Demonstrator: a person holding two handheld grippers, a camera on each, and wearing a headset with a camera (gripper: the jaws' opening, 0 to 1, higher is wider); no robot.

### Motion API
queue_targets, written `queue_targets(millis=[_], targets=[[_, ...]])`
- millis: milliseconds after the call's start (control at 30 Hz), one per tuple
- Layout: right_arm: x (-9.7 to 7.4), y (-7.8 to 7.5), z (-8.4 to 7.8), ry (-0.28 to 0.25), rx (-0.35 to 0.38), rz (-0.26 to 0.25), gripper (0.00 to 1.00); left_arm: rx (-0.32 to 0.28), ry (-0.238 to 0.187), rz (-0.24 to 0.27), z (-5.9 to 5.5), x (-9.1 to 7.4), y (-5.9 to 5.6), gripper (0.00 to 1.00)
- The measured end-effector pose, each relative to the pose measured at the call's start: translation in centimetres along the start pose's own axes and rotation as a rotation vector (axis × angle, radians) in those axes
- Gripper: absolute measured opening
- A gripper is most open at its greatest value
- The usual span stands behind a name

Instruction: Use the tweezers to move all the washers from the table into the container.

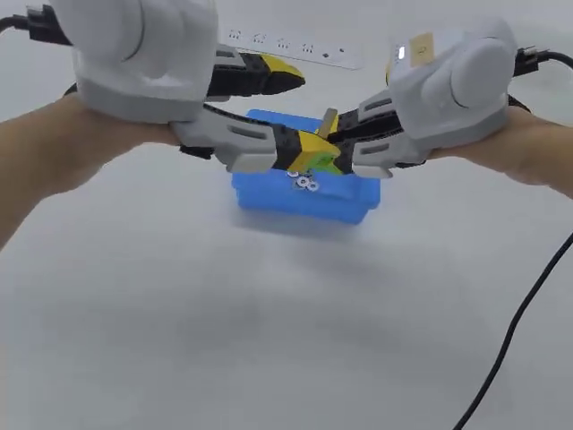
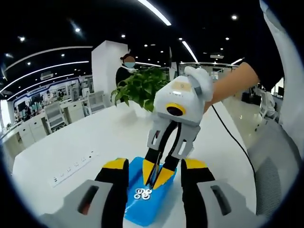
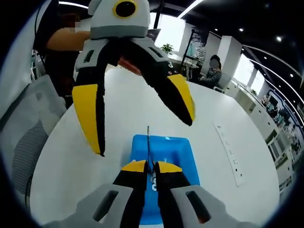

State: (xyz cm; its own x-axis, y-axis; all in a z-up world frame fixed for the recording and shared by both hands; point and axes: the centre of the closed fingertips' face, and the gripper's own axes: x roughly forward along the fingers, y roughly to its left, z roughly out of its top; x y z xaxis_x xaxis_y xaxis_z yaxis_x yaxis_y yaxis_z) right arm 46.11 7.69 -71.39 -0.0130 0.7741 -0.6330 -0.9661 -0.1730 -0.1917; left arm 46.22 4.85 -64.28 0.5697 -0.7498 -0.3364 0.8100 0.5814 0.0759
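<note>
Head view: both grippers meet over a blue container (image 1: 309, 202) that stands on the white counter (image 1: 269, 322). The left gripper (image 1: 309, 121) comes in from the left with its jaws spread wide, one jaw above and one below. The right gripper (image 1: 338, 145) comes in from the right and its jaws are pressed together on the tweezers (image 1: 328, 117), which point down toward the container. Several washers (image 1: 305, 182) lie inside the container, close together near its middle. A white power strip (image 1: 295, 47) lies on the counter behind the container, and a black cable (image 1: 519, 331) runs across the counter at the right.

In the right gripper view, the tweezers (image 3: 148, 142) stand out as a thin dark line from between the two closed jaws, over the container (image 3: 166, 149). The left gripper hangs above with its yellow-tipped jaws wide apart.

In the left gripper view, the own jaws stand far apart on both sides of the container (image 2: 142, 209). The washers (image 2: 143, 193) rest on its floor, just beside the tweezers' tips (image 2: 153, 179). The tips are too small here, so I cannot tell if they hold a washer. A green plant (image 2: 142, 88) stands farther back on the counter.
</note>
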Motion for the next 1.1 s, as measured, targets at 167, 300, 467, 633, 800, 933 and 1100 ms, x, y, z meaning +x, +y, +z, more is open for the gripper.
queue_targets(millis=[167,300,467,633,800,933,1100], targets=[[-0.6,0.7,0.5,0.0,-0.01,0.005,0.07,0.048,0.019,-0.05,0.3,0.0,-1.0,0.26],[-0.9,1.4,0.8,0.004,-0.021,0.011,0.07,0.084,0.023,-0.083,0.5,0.1,-1.7,0.22],[-1.2,2.1,1.4,0.011,-0.041,0.02,0.07,0.172,0.07,-0.099,0.1,0.0,-2.2,0.13],[-1.9,2.5,2.0,0.008,-0.055,0.018,0.07,0.221,0.066,-0.106,0.5,-1.1,-3.0,0.07],[-2.2,3.0,2.3,0.012,-0.07,0.018,0.07,0.221,0.062,-0.114,0.3,-2.3,-3.4,0.06],[-2.9,3.4,2.5,0.012,-0.071,0.01,0.07,0.21,0.044,-0.111,-0.1,-2.9,-3.0,0.06],[-3.4,4.2,2.5,0.02,-0.076,0.009,0.07,0.189,0.022,-0.121,-0.4,-3.4,-3.9,0.06]])
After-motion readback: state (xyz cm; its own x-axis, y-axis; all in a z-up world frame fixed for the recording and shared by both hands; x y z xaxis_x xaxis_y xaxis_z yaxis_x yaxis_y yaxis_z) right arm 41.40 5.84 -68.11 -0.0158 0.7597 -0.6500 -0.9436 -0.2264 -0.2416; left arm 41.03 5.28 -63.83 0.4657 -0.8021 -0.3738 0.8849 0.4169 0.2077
